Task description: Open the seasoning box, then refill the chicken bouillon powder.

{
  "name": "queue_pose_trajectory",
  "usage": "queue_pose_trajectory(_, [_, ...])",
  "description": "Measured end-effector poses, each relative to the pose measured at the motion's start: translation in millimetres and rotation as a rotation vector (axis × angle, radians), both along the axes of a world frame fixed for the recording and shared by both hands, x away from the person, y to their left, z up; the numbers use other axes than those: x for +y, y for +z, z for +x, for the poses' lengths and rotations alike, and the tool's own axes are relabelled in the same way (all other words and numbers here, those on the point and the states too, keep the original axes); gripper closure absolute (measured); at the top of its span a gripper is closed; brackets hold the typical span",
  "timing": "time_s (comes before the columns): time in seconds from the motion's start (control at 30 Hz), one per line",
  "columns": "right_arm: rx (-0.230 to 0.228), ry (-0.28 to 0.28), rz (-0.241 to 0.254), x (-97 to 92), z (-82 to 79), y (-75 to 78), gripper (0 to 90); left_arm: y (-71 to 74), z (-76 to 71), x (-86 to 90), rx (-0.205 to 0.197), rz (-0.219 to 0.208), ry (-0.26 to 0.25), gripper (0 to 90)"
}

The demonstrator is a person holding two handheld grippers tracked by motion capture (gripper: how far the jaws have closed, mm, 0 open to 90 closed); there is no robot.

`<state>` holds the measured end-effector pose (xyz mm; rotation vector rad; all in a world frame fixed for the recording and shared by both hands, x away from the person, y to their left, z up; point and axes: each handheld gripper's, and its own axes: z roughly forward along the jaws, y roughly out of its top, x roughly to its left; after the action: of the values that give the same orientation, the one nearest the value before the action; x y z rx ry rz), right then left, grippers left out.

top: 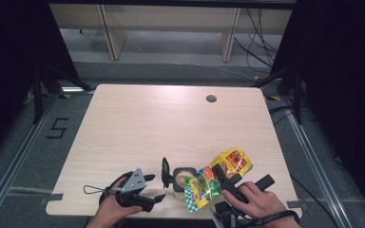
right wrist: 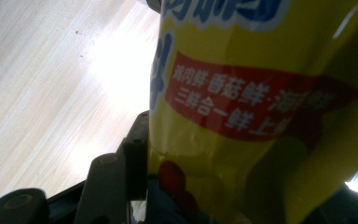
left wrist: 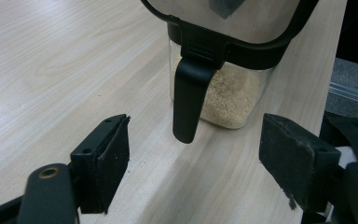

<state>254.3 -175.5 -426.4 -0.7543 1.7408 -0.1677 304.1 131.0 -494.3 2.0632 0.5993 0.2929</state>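
Pale wooden table (top: 138, 123): right gripper (top: 224, 176) clamps the yellow bag (top: 218, 178) over the jar (top: 182, 178); left gripper (top: 156, 187) gapes, empty.

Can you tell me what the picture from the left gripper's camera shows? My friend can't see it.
A clear container with pale grains at its bottom stands on a light wooden table, and a black flap hangs from its black rim. The left gripper sits in front of it with its two black jaws open and nothing between them.
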Motion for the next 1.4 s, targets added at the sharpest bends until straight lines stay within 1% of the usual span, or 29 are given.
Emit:
queue_pose_trajectory(0.03, [0.001, -0.006, 0.016, -0.2, -0.5, -1.1, 51.3, -0.2, 0.0, -0.3, 0.003, -0.003, 0.0, 24.2])
queue_pose_trajectory(0.1, [0.008, -0.008, 0.028, -0.7, -1.0, -1.3, 51.3, -0.2, 0.2, -1.0, 0.003, -0.003, -0.007, 24.2])
queue_pose_trajectory(0.13, [0.001, 0.01, 0.007, -0.8, -0.4, 0.6, 51.3, -0.9, 0.8, -1.6, -0.005, -0.011, -0.008, 24.2])
queue_pose_trajectory(0.17, [-0.002, 0.013, -0.006, -1.1, -0.1, 1.8, 51.3, -1.5, 0.7, -2.4, 0.0, -0.024, -0.003, 24.2])
queue_pose_trajectory(0.2, [0.005, -0.008, 0.015, -2.3, -1.2, 0.5, 51.3, -1.0, 0.8, -1.4, -0.002, -0.006, -0.005, 24.2])
queue_pose_trajectory(0.23, [-0.003, 0.005, 0.002, -2.2, 0.0, 1.8, 51.3, -0.7, 0.4, -1.0, 0.003, 0.003, -0.006, 24.2])
queue_pose_trajectory(0.33, [-0.007, 0.007, -0.002, -2.2, 0.5, 2.5, 51.4, -0.3, 0.9, 0.0, 0.009, 0.003, -0.01, 24.2])
queue_pose_trajectory(0.37, [-0.003, 0.004, -0.005, -2.1, 0.4, 2.2, 51.3, -0.8, 0.1, -1.1, 0.006, -0.013, -0.002, 24.2])
queue_pose_trajectory(0.4, [0.003, -0.015, 0.021, -2.3, -0.9, 0.5, 51.3, 0.1, 0.0, -0.2, 0.002, 0.001, -0.002, 24.2])
queue_pose_trajectory(0.43, [-0.001, 0.0, 0.001, -1.6, -0.1, 1.6, 51.3, 0.2, -0.1, -0.4, 0.005, -0.004, -0.004, 24.2])
queue_pose_trajectory(0.5, [0.007, -0.01, 0.02, -2.0, -0.8, 0.5, 51.4, 0.5, 0.6, 0.3, 0.003, 0.0, -0.003, 24.2])
queue_pose_trajectory(0.53, [0.001, 0.008, 0.001, -2.0, 0.3, 1.9, 51.3, -0.1, 1.2, 0.3, 0.001, -0.009, -0.005, 24.2])
queue_pose_trajectory(0.57, [-0.001, 0.012, 0.001, -2.3, 0.7, 2.4, 51.3, 0.1, 2.1, 0.8, -0.003, -0.001, -0.006, 24.2])
queue_pose_trajectory(0.6, [0.003, 0.004, 0.019, -2.7, 0.6, 2.0, 51.3, 0.2, 2.3, 0.9, -0.001, -0.004, -0.004, 24.2])
queue_pose_trajectory(0.63, [-0.003, 0.009, 0.007, -3.0, 1.1, 2.7, 51.3, 0.5, 2.4, 1.0, 0.007, -0.004, -0.003, 24.2])
queue_pose_trajectory(0.67, [0.01, -0.018, 0.034, -4.4, -0.6, 1.1, 51.3, 0.8, 3.7, 1.5, -0.01, 0.005, -0.018, 24.2])
queue_pose_trajectory(0.7, [0.006, 0.004, 0.022, -4.3, 1.3, 2.2, 51.3, 0.6, 3.6, 1.7, -0.009, 0.005, -0.018, 24.2])
queue_pose_trajectory(0.77, [0.005, 0.011, 0.015, -4.4, 2.3, 1.9, 51.4, -0.5, 1.5, 1.0, 0.001, -0.002, 0.001, 24.2])
queue_pose_trajectory(0.8, [0.018, -0.011, 0.051, -4.8, 1.2, -1.1, 51.4, 0.2, 1.4, 1.7, 0.0, 0.003, -0.006, 24.2])
queue_pose_trajectory(0.83, [0.01, 0.005, 0.007, -3.7, 2.0, 1.2, 51.5, 0.5, 0.7, 1.5, 0.004, -0.006, 0.0, 24.2])
queue_pose_trajectory(0.87, [0.003, 0.011, -0.004, -2.7, 2.1, 1.8, 51.5, 0.7, 0.6, 1.9, 0.0, -0.008, 0.002, 24.2])
queue_pose_trajectory(0.9, [0.01, -0.01, 0.035, -2.9, 0.5, -0.9, 51.5, 0.5, 0.1, 1.8, -0.001, -0.016, 0.009, 24.2])
queue_pose_trajectory(0.93, [0.004, 0.005, 0.012, -1.8, 1.4, 0.6, 51.5, 1.4, 0.3, 3.5, -0.007, 0.005, 0.005, 24.2])
queue_pose_trajectory(0.97, [0.005, 0.005, 0.005, -1.4, 1.2, 0.8, 51.5, 1.4, 0.1, 3.9, -0.01, 0.006, 0.005, 24.2])
queue_pose_trajectory(1.13, [0.0, -0.002, 0.003, 0.8, 1.0, -0.8, 51.5, 1.0, 0.1, 4.4, -0.009, 0.005, 0.0, 24.2])
queue_pose_trajectory(1.2, [-0.003, -0.001, 0.004, 1.2, 0.7, -1.0, 51.5, 0.2, 0.4, 3.8, -0.004, -0.006, 0.003, 24.2])
queue_pose_trajectory(1.27, [-0.006, -0.004, -0.005, 1.5, -0.3, 0.2, 51.5, 0.5, 0.2, 3.9, -0.002, 0.002, 0.002, 24.2])
queue_pose_trajectory(1.33, [-0.008, -0.003, 0.004, 1.2, -0.7, 0.5, 51.5, 0.3, -0.4, 3.3, 0.0, -0.001, 0.002, 24.2])
queue_pose_trajectory(1.4, [-0.009, -0.004, 0.002, 1.6, -1.1, 1.1, 51.5, 0.6, -0.2, 3.7, -0.004, 0.006, 0.0, 24.2])
